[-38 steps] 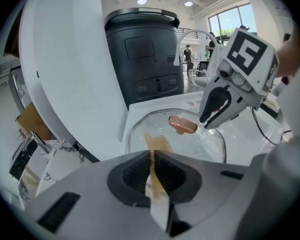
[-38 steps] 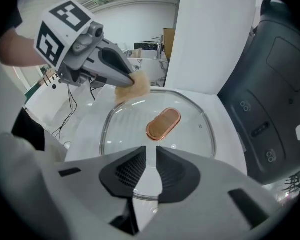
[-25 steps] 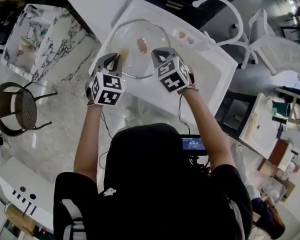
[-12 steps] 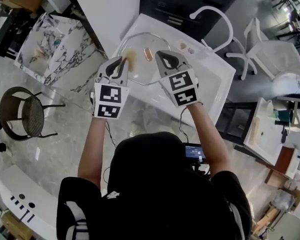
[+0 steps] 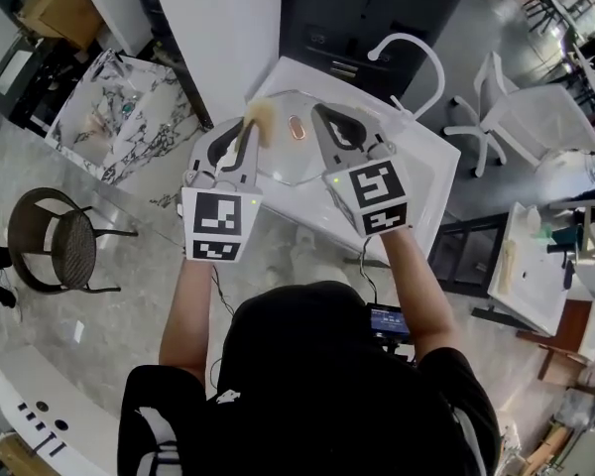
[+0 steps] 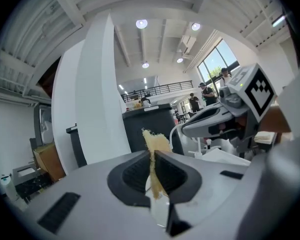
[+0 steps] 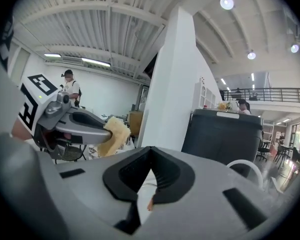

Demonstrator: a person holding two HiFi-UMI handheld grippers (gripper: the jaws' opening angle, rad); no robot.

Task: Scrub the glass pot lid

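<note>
Left gripper (image 5: pixel 246 127) clamps a sponge (image 5: pixel 262 117) (frayed, poking past its tips); right gripper (image 5: pixel 323 117), jaws together, seemingly pinches the glass pot lid (image 5: pixel 283 159).

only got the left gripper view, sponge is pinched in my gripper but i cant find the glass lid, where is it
Observer: The head view shows the glass lid held up over the white sink, just beside your sponge.
Operator: whats holding it
Observer: The right gripper, jaws closed on the lid close to its orange knob.
Operator: sponge on the glass yet
Observer: It sits by the lid's rim on your side; whether they touch I cannot tell.
</note>
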